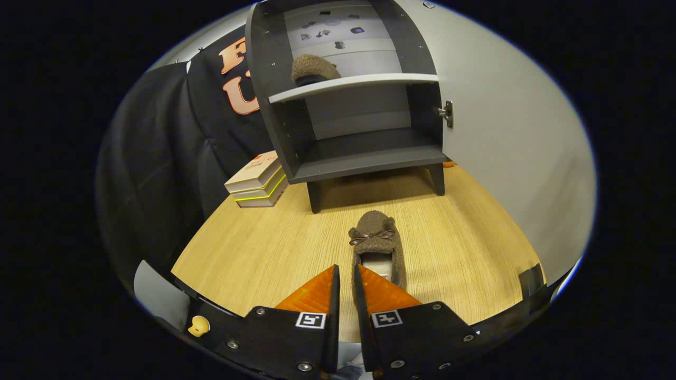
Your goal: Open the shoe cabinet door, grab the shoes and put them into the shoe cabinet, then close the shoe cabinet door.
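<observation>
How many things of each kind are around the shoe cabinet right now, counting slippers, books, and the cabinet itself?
Brown fuzzy slippers: 2, one on the cabinet's upper shelf, one on the wooden floor with its heel wall between the fingers of the hand-held gripper
Stacked books: 3, left of the cabinet
Shoe cabinet: 1, door open
Total: 6

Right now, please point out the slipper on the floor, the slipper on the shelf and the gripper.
slipper on the floor (376,237), gripper view, toe with bow.
slipper on the shelf (315,67), gripper view, fuzzy upper.
gripper (346,277), gripper view, narrow gap between fingertips.
</observation>
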The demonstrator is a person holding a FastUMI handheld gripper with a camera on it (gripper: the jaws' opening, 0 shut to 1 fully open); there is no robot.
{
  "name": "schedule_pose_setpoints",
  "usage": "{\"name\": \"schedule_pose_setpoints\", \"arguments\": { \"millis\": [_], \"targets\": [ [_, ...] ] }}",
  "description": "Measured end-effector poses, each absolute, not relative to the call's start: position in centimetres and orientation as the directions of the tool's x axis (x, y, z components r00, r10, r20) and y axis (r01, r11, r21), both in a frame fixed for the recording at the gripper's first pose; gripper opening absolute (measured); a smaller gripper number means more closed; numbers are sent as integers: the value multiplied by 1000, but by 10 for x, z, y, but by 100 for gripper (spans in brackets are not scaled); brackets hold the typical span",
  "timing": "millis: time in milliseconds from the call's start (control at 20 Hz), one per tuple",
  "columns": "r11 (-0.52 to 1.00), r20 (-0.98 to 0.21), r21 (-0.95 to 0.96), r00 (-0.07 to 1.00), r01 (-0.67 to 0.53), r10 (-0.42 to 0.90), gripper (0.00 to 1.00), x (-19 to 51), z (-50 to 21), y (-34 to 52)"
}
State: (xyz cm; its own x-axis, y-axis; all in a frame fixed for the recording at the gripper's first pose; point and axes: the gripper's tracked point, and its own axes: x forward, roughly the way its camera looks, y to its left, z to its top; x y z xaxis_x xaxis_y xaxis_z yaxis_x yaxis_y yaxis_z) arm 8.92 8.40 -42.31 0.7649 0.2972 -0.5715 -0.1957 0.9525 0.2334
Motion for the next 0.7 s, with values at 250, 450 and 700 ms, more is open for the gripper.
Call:
{"name": "schedule_pose_setpoints", "arguments": {
  "millis": [250, 450, 700],
  "targets": [
    [951, -625, 241, 719, -195, 305, 18, 104, -459, 91],
    [954, -659, 226, 690, -198, 300, 18, 115, -485, 96],
    [958, -679, 235, 678, -163, 282, 17, 133, -507, 104]
  ]
}}
